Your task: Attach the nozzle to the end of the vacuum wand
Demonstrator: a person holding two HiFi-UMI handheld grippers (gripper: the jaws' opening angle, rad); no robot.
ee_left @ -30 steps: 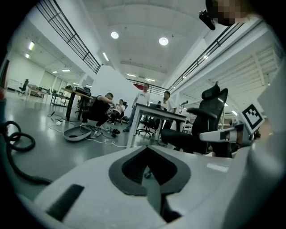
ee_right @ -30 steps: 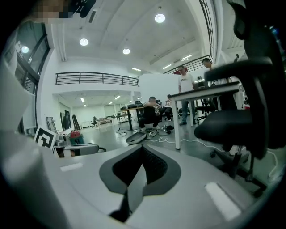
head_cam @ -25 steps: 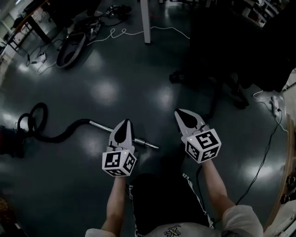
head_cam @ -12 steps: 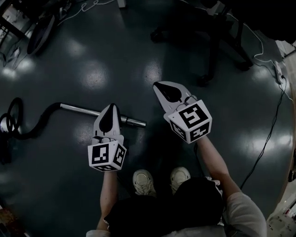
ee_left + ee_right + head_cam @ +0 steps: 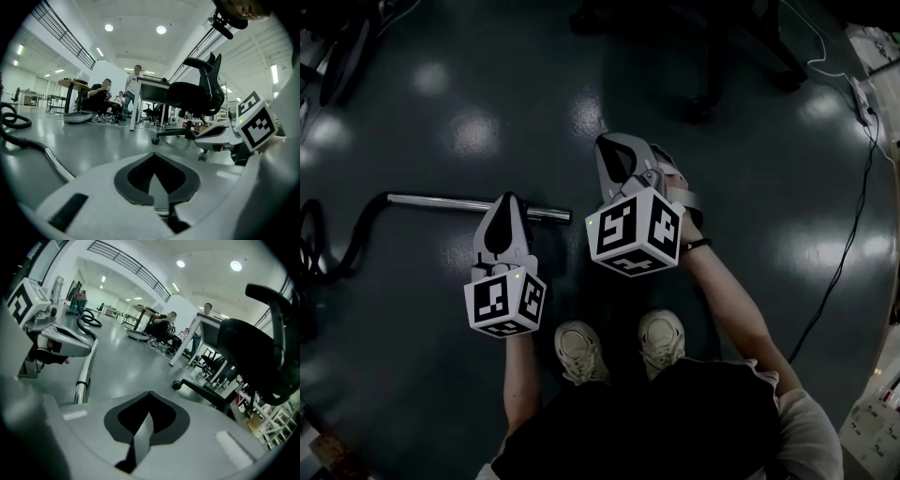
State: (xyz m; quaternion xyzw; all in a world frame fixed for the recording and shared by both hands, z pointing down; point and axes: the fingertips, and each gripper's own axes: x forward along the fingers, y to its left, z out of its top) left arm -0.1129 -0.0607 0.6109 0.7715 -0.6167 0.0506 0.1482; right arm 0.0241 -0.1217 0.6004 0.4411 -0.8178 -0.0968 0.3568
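Observation:
The chrome vacuum wand (image 5: 469, 203) lies on the dark floor, its free end (image 5: 561, 216) pointing right and a black hose (image 5: 337, 251) running off its left end. My left gripper (image 5: 507, 200) is shut and empty; its tip overlaps the wand's right part in the head view. In the left gripper view the wand (image 5: 57, 162) runs past at lower left. My right gripper (image 5: 613, 142) is shut and empty, right of and beyond the wand's end. The right gripper view shows the wand (image 5: 85, 373) and the left gripper (image 5: 56, 341) at left. I see no nozzle for certain.
A black office chair (image 5: 199, 91) on castors stands just ahead on the right. People sit at desks (image 5: 105, 96) further back, with a grey oval thing (image 5: 77, 116) on the floor near them. Cables (image 5: 848, 244) trail at the right. My shoes (image 5: 619, 347) are below the grippers.
Both grippers have come down toward the floor and the wand. The right gripper has rolled, showing other faces of its cube. The head view has tipped down, bringing my shoes into sight.

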